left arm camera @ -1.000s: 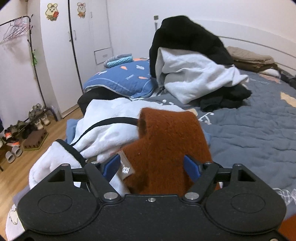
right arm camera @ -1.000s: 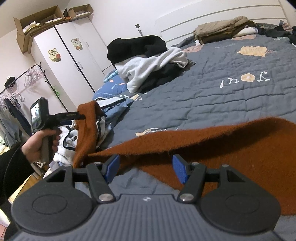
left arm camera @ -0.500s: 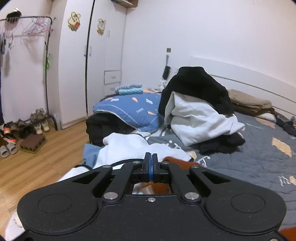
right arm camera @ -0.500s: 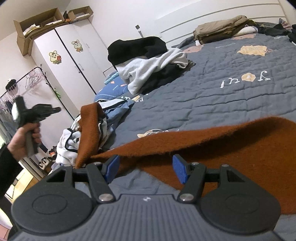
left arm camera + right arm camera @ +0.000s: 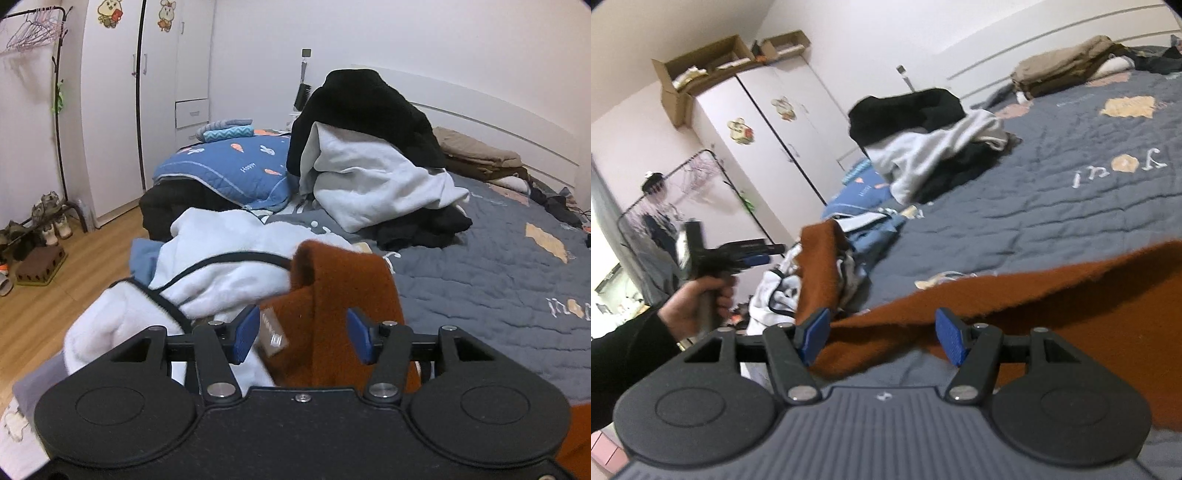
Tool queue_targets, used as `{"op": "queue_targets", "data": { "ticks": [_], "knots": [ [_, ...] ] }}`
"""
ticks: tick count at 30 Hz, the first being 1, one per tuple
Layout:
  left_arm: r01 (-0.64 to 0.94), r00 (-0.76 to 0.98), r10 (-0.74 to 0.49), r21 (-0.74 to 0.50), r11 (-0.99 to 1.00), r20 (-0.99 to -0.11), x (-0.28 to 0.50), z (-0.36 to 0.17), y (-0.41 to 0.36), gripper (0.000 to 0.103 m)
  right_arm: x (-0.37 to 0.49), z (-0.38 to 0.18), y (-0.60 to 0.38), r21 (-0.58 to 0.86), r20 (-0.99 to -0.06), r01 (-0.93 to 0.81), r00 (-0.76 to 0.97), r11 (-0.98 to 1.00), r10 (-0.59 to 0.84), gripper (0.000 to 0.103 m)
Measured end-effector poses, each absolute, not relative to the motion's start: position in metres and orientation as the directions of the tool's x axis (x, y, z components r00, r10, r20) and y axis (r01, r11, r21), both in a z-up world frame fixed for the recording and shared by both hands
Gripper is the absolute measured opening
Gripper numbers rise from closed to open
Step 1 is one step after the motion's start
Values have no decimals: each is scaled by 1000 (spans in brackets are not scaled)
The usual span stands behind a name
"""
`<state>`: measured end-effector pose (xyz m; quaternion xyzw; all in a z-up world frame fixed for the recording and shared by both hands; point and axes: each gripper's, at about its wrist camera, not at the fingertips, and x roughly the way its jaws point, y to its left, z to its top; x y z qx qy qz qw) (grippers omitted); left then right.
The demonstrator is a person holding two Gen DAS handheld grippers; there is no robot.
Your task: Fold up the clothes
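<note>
A rust-brown fuzzy garment (image 5: pixel 1052 295) lies spread on the grey quilted bed (image 5: pixel 1071 199). One end of it (image 5: pixel 343 291) rises in a fold over a white fleece pile. My left gripper (image 5: pixel 302 334) is open, its blue pads either side of that fold with its label. It also shows in the right wrist view (image 5: pixel 753 254), held in a hand beside the raised end. My right gripper (image 5: pixel 881 338) is open, its pads over the garment's near edge.
A white fleece garment with black trim (image 5: pixel 221 273) lies beside the brown one. A heap of black and grey clothes (image 5: pixel 369 155) and a blue pillow (image 5: pixel 236 170) sit further back. Folded tan clothes (image 5: pixel 1060 70) lie by the headboard. Wardrobe, clothes rack and shoes stand left.
My left gripper, shut and raised half a second ago, has opened and come down around the brown fold. My right gripper has tilted and stays open over the garment's edge.
</note>
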<state>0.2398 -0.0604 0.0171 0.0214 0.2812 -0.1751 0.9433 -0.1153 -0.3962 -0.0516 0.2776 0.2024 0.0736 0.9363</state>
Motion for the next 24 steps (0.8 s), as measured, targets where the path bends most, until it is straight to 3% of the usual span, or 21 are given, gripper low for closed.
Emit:
{"op": "queue_targets", "data": {
  "ticks": [9, 11, 12, 13, 19, 24],
  "knots": [
    [316, 777, -270, -19, 949, -569, 290, -6, -93, 52, -107, -58, -396, 556, -330, -44, 905, 830, 269, 63],
    [328, 761, -291, -42, 944, -579, 296, -9, -96, 43, -106, -61, -395, 554, -337, -42, 902, 831, 270, 63],
    [343, 753, -307, -51, 938, -582, 297, -10, -97, 22, -105, -62, -395, 553, -340, -40, 901, 832, 270, 63],
    [356, 747, -322, -59, 933, -582, 296, -10, -98, 9, -105, -63, -395, 553, -344, -38, 899, 832, 270, 63],
    [434, 757, -430, -113, 894, -492, 270, 20, -82, 4, -106, -64, -396, 563, -347, -31, 898, 826, 270, 63],
    [426, 809, -448, -145, 893, -382, 232, 68, -39, 4, -109, -60, -395, 571, -331, -38, 904, 820, 272, 63]
  ]
}}
